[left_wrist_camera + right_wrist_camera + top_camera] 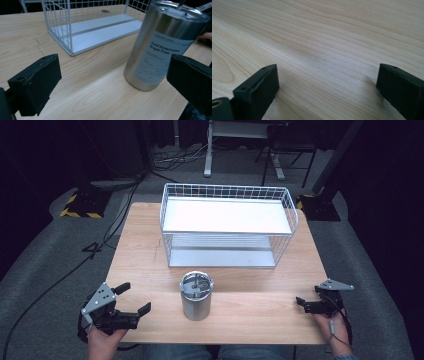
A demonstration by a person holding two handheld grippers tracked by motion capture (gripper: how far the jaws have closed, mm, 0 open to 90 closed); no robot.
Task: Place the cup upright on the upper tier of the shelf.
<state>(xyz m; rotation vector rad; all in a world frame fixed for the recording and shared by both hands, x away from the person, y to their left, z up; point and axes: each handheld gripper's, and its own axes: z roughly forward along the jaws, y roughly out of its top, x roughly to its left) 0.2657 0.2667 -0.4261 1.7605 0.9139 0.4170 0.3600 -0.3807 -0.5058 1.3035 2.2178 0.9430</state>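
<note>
A steel tumbler (196,296) with a lid stands upright on the wooden table (142,245), near the front centre. In the left gripper view the tumbler (160,47) carries a white label reading "Iced Americano Sugar Free". My left gripper (134,298) rests at the front left, open, its jaws pointing toward the tumbler and a hand's width short of it. The left gripper (113,82) has nothing between its jaws. At the front right edge my right gripper (309,301) is low over the table, open and empty. The right gripper (327,82) has bare wood (324,37) under it.
A white wire basket rack (226,185) with a white shelf inside stands behind the tumbler at the table's middle and back; its near corner (67,27) is in the left gripper view. Cables, stands and a yellow-black base (80,205) lie on the floor beyond.
</note>
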